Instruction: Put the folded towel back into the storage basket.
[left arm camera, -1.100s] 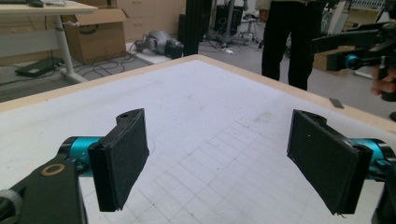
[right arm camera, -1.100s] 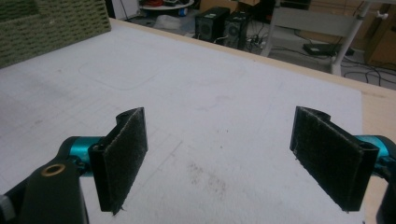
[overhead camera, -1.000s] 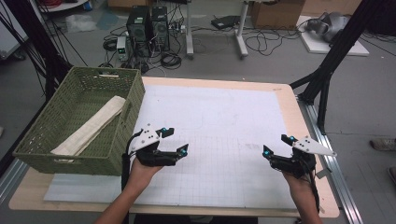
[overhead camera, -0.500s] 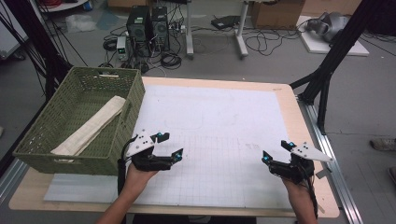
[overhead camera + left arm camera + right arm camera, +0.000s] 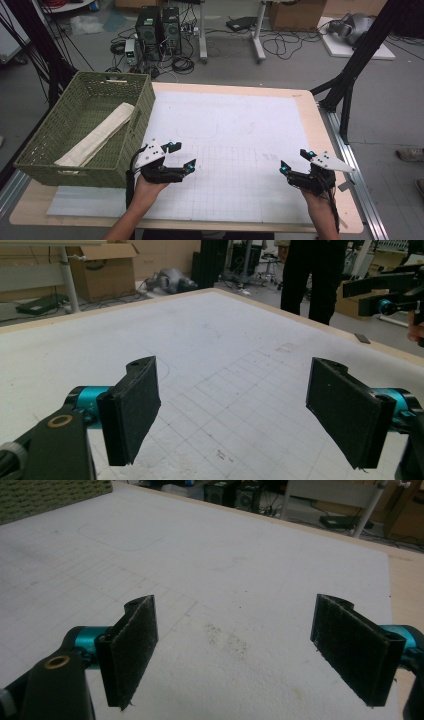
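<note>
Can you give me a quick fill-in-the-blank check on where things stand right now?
1. The folded beige cloth lies inside the green ____.
2. The jaws of the left gripper stand ____, with nothing between them.
3. The right gripper hovers over the white mat near the table's ____ edge.
4. The basket sits nearest the ____ gripper.

Missing words: basket; open; right; left

Both forearms enter from six o'clock. The left tongs (image 5: 181, 156) point toward three o'clock, jaws wide apart and empty; the right tongs (image 5: 294, 161) point toward ten o'clock, likewise spread and empty.
</note>
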### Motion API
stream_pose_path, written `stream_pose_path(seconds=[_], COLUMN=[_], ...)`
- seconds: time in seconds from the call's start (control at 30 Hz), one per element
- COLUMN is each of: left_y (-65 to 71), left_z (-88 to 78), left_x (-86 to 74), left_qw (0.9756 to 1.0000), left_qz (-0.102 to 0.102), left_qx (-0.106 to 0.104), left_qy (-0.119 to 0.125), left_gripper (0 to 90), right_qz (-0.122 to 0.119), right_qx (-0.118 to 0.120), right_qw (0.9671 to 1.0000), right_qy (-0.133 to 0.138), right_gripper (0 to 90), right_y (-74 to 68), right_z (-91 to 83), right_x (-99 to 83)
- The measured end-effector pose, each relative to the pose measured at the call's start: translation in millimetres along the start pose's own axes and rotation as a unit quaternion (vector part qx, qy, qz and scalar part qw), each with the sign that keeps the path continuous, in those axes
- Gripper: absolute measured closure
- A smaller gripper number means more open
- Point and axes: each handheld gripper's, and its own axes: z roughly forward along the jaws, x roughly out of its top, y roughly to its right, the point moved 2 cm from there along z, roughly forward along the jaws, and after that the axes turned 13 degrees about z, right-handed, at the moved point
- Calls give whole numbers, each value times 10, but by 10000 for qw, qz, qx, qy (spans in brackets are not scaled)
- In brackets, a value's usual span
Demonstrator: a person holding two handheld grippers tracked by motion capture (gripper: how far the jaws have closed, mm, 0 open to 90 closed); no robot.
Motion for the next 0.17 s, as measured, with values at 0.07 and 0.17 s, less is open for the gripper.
stream_pose_path(seconds=[0.07, 0.17], left_y=[1, 0], left_z=[2, 8], left_x=[-1, -5], left_qw=[10000, 10000], left_qz=[2, 14], left_qx=[3, -27], left_qy=[-2, -29], left_gripper=[214, 214], right_qz=[-1, 1], right_qx=[2, 5], right_qw=[10000, 10000], right_qy=[3, -1], right_gripper=[178, 177], right_y=[4, 2], right_z=[2, 9], right_x=[1, 3])
